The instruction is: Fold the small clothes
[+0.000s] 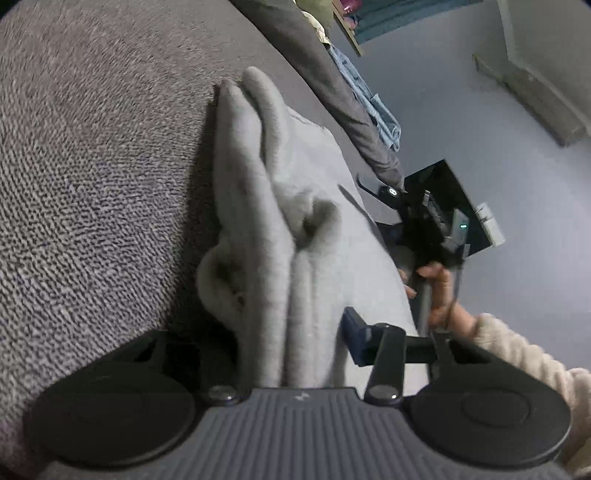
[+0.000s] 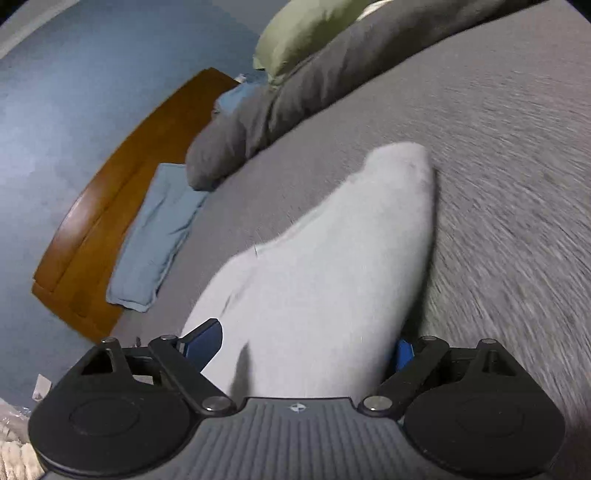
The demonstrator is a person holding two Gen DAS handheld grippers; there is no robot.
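A light grey garment [image 1: 314, 236] lies on the grey bed cover [image 1: 92, 177], bunched into long ridges that run away from me. My left gripper [image 1: 291, 343] is shut on its near end: the blue right pad [image 1: 354, 339] presses the cloth, and the left finger is hidden behind it. In the right wrist view the same garment [image 2: 332, 258] stretches flat and pointed over the cover. My right gripper [image 2: 303, 349] stands wide open, the cloth lying between its blue pads [image 2: 201, 343]. The left wrist view also shows that gripper [image 1: 424, 221] beside the garment's right edge, held by a hand [image 1: 439, 288].
A dark grey duvet roll [image 2: 258, 110] and a green pillow [image 2: 295, 33] lie at the far end of the bed. A folded blue cloth [image 2: 155, 236] rests on a wooden bench [image 2: 92, 240] beside the bed. Blue-grey floor [image 1: 461, 110] runs beyond the bed's edge.
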